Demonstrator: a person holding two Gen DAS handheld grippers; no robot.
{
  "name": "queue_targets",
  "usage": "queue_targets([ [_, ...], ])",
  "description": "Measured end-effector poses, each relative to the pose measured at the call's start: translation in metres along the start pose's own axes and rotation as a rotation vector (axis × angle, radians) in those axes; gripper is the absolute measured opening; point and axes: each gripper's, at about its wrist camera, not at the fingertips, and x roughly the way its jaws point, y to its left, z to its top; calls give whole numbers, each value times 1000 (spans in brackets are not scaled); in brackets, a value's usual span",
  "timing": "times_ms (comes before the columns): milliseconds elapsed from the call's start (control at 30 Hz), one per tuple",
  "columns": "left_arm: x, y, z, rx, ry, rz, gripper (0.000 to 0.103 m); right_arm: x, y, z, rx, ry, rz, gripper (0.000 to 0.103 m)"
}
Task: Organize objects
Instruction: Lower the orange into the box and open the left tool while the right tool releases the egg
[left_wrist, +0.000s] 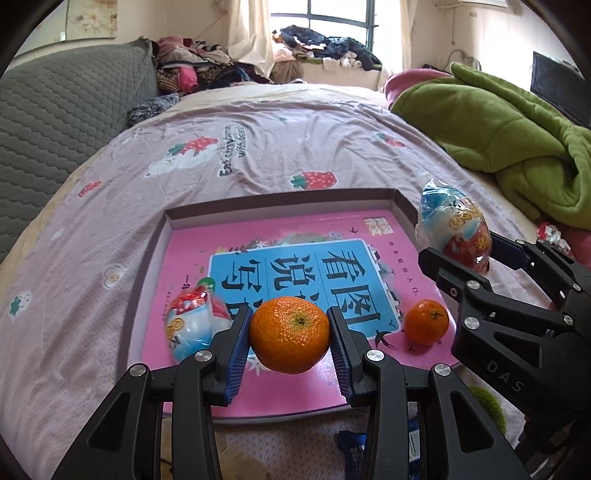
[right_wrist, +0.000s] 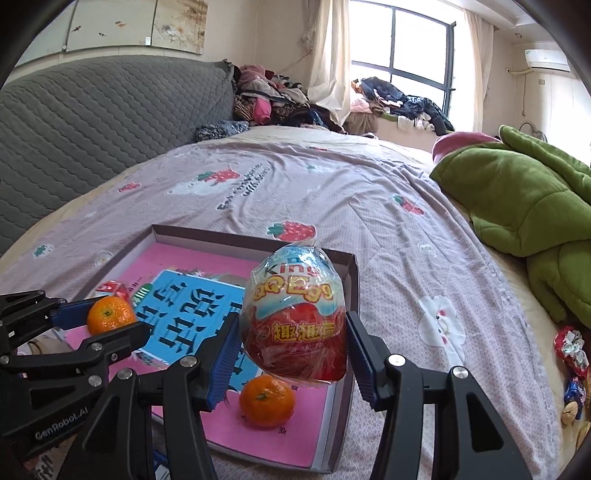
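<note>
Gripping a tangerine (left_wrist: 289, 335) between its blue ribbed pads, the left gripper (left_wrist: 290, 343) hangs over the near part of a shallow box lid (left_wrist: 400, 205) that lies on the bed, its jaws closed onto the fruit's two sides with the stem end turned toward the camera. Inside the lid lies a pink book (left_wrist: 295, 266) with a blue title panel and large dark characters. On that book, a second, smaller tangerine (left_wrist: 426, 322) rests near the right edge, and a wrapped toy egg (left_wrist: 194, 325) in white, blue and red foil lies at the left, just beside the left gripper's outer finger. The right gripper (right_wrist: 293, 343) pinches another toy egg (right_wrist: 293, 317), bigger in its own view, wrapped in crinkled clear film with a red lower half and a pale blue top; it is held upright above the lid's right side, the loose tangerine showing just below it on the book. From the left wrist view this same gripper and egg appear at the right, over the lid's far right corner. The bedsheet (left_wrist: 258, 147) is mauve with strawberry prints, a green blanket (left_wrist: 498, 129) is bunched at the right, and a grey quilted headboard (left_wrist: 66, 110) stands to the left
</note>
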Motion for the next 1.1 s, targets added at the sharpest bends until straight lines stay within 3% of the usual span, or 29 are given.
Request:
queue_targets([
  [467,23,-10,-5,29,67,1,42,33,-5,-9,8,73,-16,55],
  [1100,38,-13,-12,48,137,-12,42,46,-6,-17,19,124,-20,55],
])
